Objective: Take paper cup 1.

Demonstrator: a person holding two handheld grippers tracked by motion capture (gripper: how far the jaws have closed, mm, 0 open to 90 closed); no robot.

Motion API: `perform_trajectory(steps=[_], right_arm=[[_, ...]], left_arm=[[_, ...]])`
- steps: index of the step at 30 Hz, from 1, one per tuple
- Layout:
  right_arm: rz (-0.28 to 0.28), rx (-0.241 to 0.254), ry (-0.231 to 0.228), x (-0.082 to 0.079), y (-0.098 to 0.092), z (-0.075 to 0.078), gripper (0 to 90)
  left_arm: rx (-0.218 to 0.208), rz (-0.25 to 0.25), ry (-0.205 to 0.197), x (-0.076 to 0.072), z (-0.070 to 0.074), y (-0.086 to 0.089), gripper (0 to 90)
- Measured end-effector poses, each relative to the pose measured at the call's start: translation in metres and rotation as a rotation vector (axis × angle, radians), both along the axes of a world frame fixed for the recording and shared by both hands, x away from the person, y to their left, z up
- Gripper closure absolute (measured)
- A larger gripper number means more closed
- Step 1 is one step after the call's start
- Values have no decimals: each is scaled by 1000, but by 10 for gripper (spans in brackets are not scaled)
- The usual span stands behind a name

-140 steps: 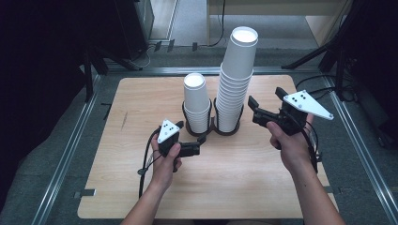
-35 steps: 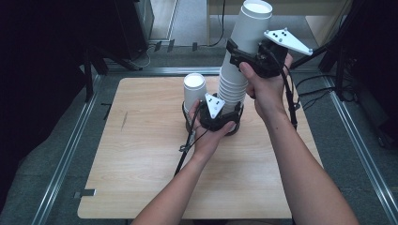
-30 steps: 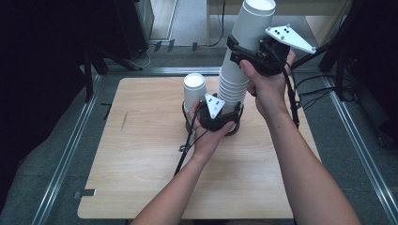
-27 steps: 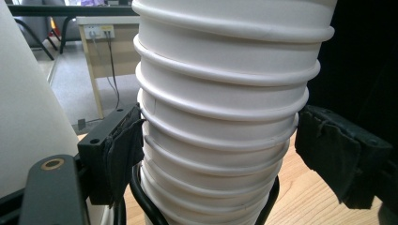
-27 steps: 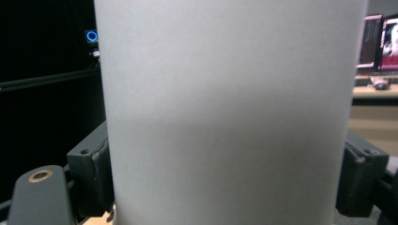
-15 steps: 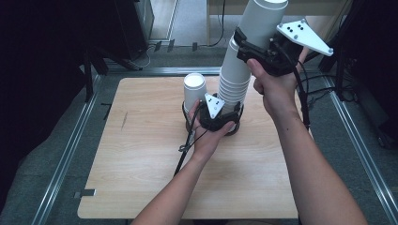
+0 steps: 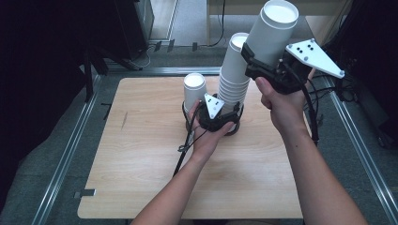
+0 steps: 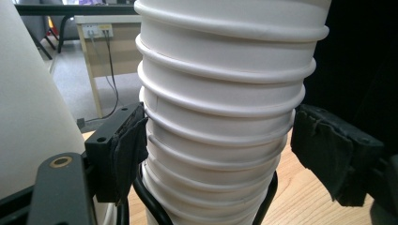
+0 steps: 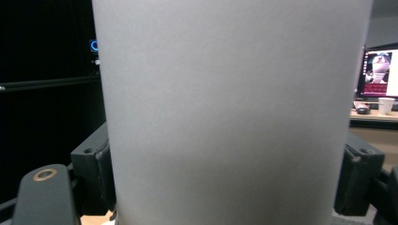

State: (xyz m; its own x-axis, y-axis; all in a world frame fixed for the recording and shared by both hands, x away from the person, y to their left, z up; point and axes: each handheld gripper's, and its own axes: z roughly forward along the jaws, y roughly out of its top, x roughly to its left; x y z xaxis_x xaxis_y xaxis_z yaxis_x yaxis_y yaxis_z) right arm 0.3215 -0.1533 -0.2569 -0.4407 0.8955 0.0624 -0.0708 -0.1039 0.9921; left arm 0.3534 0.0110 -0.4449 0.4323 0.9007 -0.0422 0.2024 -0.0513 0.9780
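Since the earlier frames, the right gripper (image 7: 263, 58) has carried one white paper cup (image 7: 274, 28) up and off to the right of the tall stack (image 7: 234, 75), which now stands lower, while the left gripper (image 7: 217, 116) has stayed at the stack's base.

From the high view, the lifted cup hangs tilted in the air above the table's (image 7: 141, 178) far right part, its open mouth up, clamped between the right jaws. Two stacks sit on the wooden table in black wire holders: the tall one and a short stack (image 7: 194, 91) just to its left.

Along the left gripper view, the jaws have just been closing around the ribbed stack (image 8: 220, 117); the left pad (image 8: 126, 150) touches the cup rims, the right pad (image 8: 328, 154) stands just clear. About eight rims can be counted.

Looking down the right gripper view, the jaws are pressed on both sides of the plain cup (image 9: 230, 112). No writing is readable on any cup.
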Motion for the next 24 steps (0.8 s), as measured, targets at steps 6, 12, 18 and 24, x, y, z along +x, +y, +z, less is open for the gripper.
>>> perform_trajectory(steps=[6,12,18,24], right_arm=[[-13,-9,5,-10,-9,-11,159],[-14,-52,-10,-23,-16,-24,157],[-24,-64,-5,-34,-21,-41,152],[-38,-71,25,-40,-28,-59,147]], left_arm=[[-2,-32,0,-6,1,2,162],[5,-47,-5,-16,3,8,95],[7,-49,-9,-30,3,18,85],[-6,-59,-1,-45,5,34,79]])
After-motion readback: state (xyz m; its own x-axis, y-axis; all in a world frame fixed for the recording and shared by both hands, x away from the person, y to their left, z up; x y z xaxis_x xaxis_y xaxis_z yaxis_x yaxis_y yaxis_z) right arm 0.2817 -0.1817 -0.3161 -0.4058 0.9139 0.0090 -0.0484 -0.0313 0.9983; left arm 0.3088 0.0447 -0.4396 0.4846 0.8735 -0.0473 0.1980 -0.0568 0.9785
